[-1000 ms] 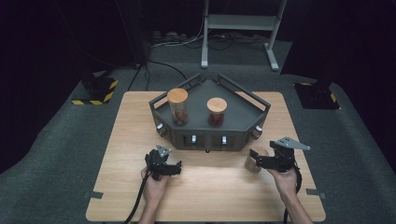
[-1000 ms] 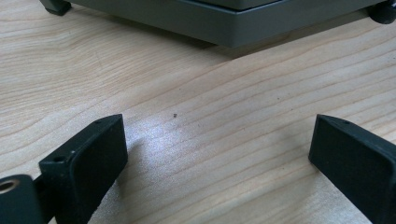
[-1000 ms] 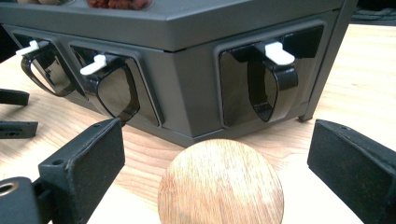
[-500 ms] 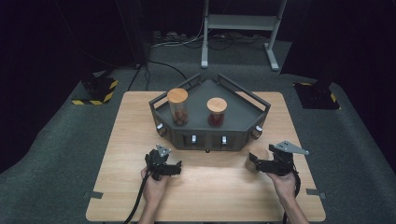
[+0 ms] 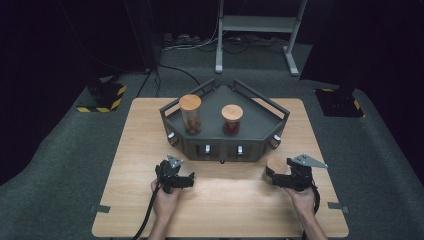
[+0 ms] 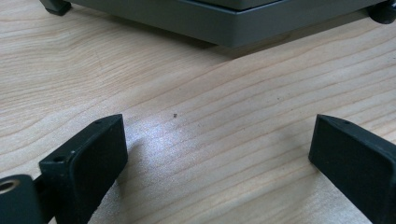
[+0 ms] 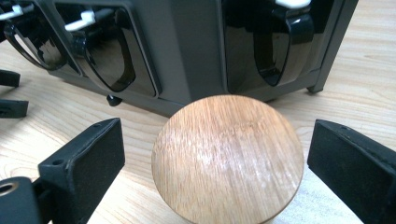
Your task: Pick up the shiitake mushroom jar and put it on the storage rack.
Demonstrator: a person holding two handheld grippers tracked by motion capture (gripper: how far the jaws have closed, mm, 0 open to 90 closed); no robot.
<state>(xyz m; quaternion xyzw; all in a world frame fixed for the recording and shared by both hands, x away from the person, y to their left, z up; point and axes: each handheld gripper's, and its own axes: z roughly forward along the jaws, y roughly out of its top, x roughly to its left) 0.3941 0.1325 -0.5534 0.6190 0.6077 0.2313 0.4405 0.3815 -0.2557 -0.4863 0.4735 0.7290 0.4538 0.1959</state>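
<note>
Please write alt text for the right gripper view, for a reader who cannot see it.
A round wooden lid sits between the open right tongs, with a gap to the jaw on each side. Behind it on the wooden table stands a dark grey rack with glossy black openings in its front.

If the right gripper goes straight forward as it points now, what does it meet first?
Probably the round wooden lid, lying between the open right gripper jaws; the dark grey rack stands just behind it.

A round wooden lid is being framed between the widely parted jaws of the right gripper, untouched by either. Behind it, a dark grey rack is being shown on the wooden table.
</note>
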